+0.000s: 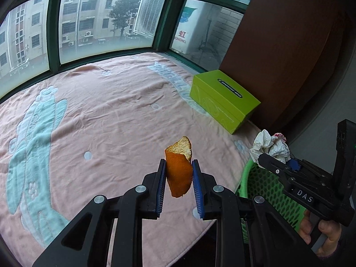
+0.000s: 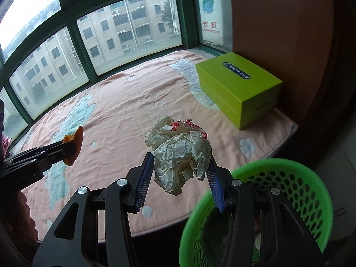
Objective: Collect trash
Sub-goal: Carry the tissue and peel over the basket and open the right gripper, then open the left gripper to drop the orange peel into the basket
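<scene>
Left tool (image 1: pixel 179 173): closed on a piece of orange peel (image 1: pixel 179 170), blue pads pressing its two sides; the peel stands upright between the fingers, pale pith showing at its torn top.
Right tool (image 2: pixel 180 166): closed on a crumpled paper wrapper (image 2: pixel 181 155), a wide white wad with red print that fills the gap between the blue pads.
Orange peel, place: held in the air above the blanket (image 1: pixel 100 122), left of the green basket (image 2: pixel 289 178) and well apart from it.
Paper wrapper, place: held in the air just left of the basket's rim, over the near edge of the blanket; in the left wrist view it sits directly above the basket.
Green basket: round perforated plastic, standing below the blanket's edge at the lower right; its contents are too dark to make out.
Blanket: pink with pale blue figures and white dots, spread up to the window (image 2: pixel 129 31).
Lime-green box (image 2: pixel 240 84): lidded, resting on the blanket beyond the basket, next to a brown panel (image 1: pixel 282 44).
Hand (image 1: pixel 320 231): fingers wrapped around the right tool's grip, beside the basket.
</scene>
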Action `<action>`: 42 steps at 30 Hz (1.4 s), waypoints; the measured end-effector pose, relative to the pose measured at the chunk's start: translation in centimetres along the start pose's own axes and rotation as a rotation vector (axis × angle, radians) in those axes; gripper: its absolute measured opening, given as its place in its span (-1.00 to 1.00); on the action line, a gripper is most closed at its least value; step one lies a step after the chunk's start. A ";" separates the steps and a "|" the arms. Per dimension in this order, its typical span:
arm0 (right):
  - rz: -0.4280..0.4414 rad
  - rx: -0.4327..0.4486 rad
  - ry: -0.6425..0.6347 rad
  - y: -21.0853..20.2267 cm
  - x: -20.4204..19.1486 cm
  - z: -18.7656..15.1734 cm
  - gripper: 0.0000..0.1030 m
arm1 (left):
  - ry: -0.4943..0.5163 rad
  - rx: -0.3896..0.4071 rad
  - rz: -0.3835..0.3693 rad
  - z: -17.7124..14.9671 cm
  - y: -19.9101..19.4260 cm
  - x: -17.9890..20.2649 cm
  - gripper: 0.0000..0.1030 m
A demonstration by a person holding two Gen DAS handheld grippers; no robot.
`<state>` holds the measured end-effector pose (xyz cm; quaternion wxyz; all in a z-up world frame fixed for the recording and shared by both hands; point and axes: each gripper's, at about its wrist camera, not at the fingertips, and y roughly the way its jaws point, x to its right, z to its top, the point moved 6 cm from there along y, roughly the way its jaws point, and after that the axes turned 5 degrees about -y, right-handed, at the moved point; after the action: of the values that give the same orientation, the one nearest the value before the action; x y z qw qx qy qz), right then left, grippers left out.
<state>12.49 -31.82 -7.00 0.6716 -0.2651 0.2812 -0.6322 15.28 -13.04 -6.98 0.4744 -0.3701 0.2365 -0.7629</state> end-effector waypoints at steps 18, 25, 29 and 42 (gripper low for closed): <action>-0.168 0.015 0.194 -6.5 8.2 -7.6 -0.04 | 0.129 -0.009 -0.121 -2.4 -1.0 8.8 -0.56; -0.202 0.026 0.260 -7.9 10.5 -9.4 0.13 | 0.174 -0.023 -0.156 -3.2 -0.9 11.3 -0.56; -0.214 0.037 0.292 -8.7 11.6 -10.2 0.24 | 0.197 -0.031 -0.171 -3.6 -0.7 12.6 -0.56; -0.242 0.074 0.343 -11.5 13.3 -11.7 0.49 | 0.252 -0.092 -0.226 -5.5 0.5 16.7 -0.56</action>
<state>-3.33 -45.80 -7.66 0.5426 -0.1606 0.3340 -0.7538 6.60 -28.25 -5.00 0.3348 -0.3171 0.2855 -0.8402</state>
